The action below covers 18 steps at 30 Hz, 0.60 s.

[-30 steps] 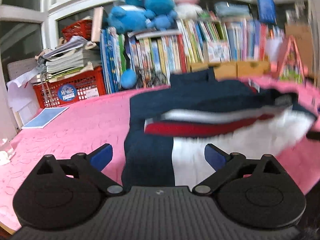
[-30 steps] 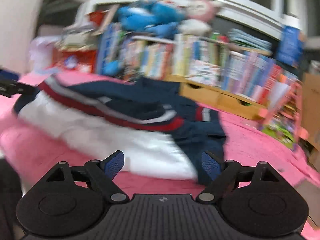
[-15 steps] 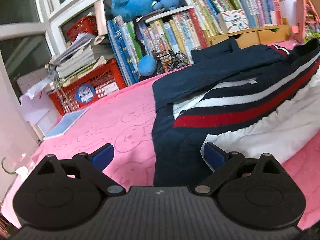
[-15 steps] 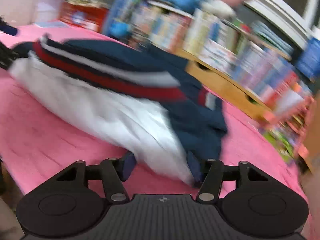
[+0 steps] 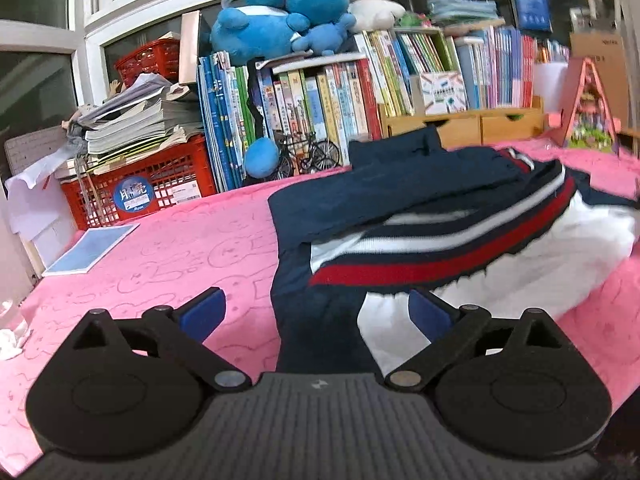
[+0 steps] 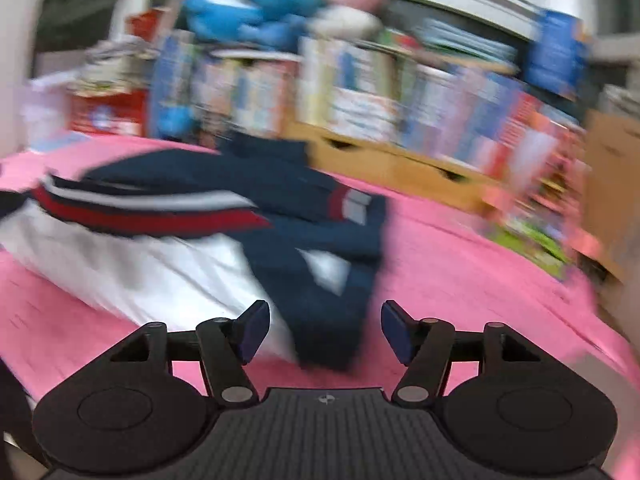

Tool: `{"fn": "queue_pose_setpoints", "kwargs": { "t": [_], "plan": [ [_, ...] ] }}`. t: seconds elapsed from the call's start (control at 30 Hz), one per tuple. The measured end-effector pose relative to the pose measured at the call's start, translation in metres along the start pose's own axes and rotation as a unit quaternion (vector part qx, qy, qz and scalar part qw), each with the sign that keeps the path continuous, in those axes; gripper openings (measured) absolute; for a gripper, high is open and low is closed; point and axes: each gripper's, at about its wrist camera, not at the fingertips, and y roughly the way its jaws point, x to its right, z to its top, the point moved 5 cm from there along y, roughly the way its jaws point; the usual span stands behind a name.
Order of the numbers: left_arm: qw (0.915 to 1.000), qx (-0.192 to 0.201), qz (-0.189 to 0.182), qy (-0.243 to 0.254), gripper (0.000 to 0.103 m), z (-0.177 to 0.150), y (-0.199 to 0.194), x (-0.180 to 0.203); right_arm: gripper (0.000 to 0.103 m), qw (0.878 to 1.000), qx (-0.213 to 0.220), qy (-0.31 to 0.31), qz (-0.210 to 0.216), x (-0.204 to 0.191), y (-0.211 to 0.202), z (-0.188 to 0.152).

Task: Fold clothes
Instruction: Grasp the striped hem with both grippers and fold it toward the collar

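Note:
A navy, white and red-striped garment (image 5: pixel 420 240) lies bunched and partly folded on the pink tablecloth (image 5: pixel 180 256). My left gripper (image 5: pixel 316 314) is open wide at the garment's near left edge. A navy strip of cloth runs between its fingers, and neither pad presses on it. In the blurred right wrist view the same garment (image 6: pixel 200 216) spreads to the left. My right gripper (image 6: pixel 324 330) stands over its near navy corner. Its jaws are opening, with the corner between them and a gap at each pad.
Behind the table runs a row of books (image 5: pixel 320 108) with plush toys (image 5: pixel 280 12) on top. A red crate (image 5: pixel 140 188) of papers and a blue booklet (image 5: pixel 92 248) sit at the left. A small pink house model (image 5: pixel 588 108) stands at the back right.
The right gripper's jaws narrowed around the garment's near corner, then widened again, and the view swung. The left view shifted sideways along the garment's left edge; its jaws stayed wide.

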Motion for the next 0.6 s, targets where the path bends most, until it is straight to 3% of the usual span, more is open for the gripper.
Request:
{"fn": "queue_pose_setpoints", "kwargs": {
  "t": [0.13,0.2,0.27,0.33,0.4,0.53,0.6],
  "plan": [
    [0.9994,-0.030,0.014,0.000,0.099,-0.009,0.012,0.002,0.059,0.992,0.008,-0.051,0.112,-0.083,0.033,0.030],
    [0.9993,-0.035,0.009,-0.006,0.100,-0.013,0.014,-0.001,0.059,0.987,0.000,-0.092,0.128,-0.112,0.052,0.038],
    [0.9990,-0.040,-0.001,-0.019,0.100,-0.017,0.014,-0.004,0.059,0.990,-0.002,-0.122,0.073,-0.113,0.080,0.043],
    [0.9984,-0.045,-0.010,-0.033,0.100,-0.021,0.013,-0.008,0.057,0.997,-0.024,-0.064,-0.022,-0.080,0.109,0.047],
    [0.9983,-0.043,-0.016,-0.037,0.100,-0.022,0.009,-0.011,0.056,0.994,-0.050,0.042,-0.092,-0.031,0.121,0.044],
    [0.9986,-0.012,-0.040,-0.031,0.100,-0.011,-0.006,-0.016,0.057,0.993,-0.040,0.076,-0.087,0.003,0.095,0.033],
    [0.9978,0.009,-0.058,-0.031,0.101,-0.003,-0.012,-0.016,0.058,0.998,-0.022,0.058,-0.025,-0.010,0.082,0.040]
  ]
}}
